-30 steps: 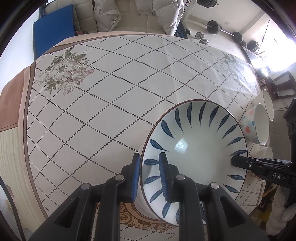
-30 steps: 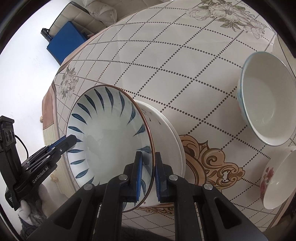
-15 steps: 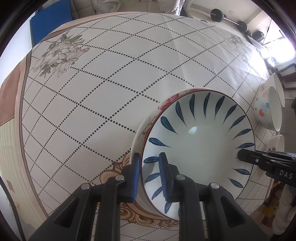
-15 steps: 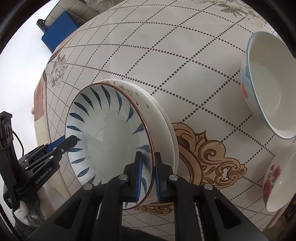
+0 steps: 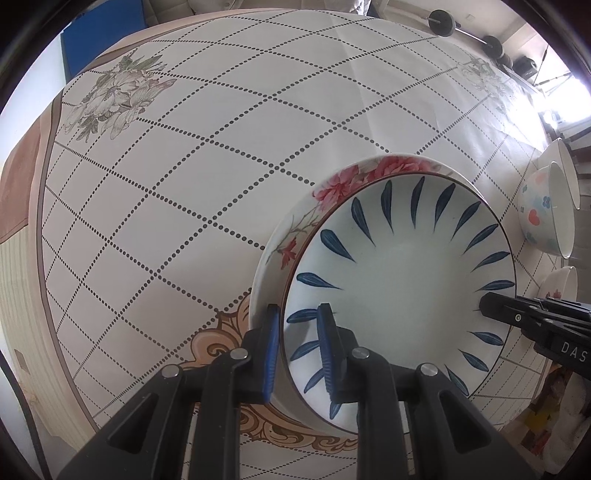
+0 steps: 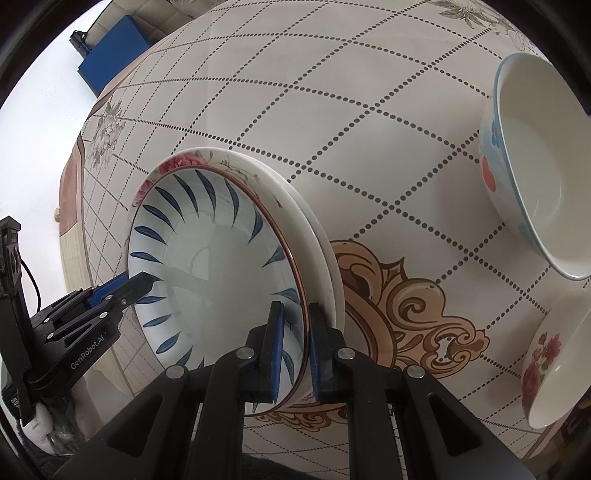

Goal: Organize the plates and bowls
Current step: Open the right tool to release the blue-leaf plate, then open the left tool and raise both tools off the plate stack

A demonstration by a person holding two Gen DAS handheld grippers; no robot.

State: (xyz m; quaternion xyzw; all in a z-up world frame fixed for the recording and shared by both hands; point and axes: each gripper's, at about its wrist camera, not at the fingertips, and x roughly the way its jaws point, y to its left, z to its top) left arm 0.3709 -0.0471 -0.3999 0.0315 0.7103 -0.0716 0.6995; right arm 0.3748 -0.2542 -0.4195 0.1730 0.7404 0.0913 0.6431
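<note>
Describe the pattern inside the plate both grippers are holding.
The plate is white with dark blue leaf strokes radiating around the inside and a thin brown rim, clearest in the left wrist view.

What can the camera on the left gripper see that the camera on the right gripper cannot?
Only the left wrist view shows the barbell weights beyond the table and the red flowers along the far rim of the floral plate.

Only the right wrist view shows a white-gloved hand under the left gripper.

Both show the blue-leaf plate gripped on opposite rims by the two grippers, nested in the floral plate, plus the heart-patterned bowl and the rose bowl on the tablecloth.
</note>
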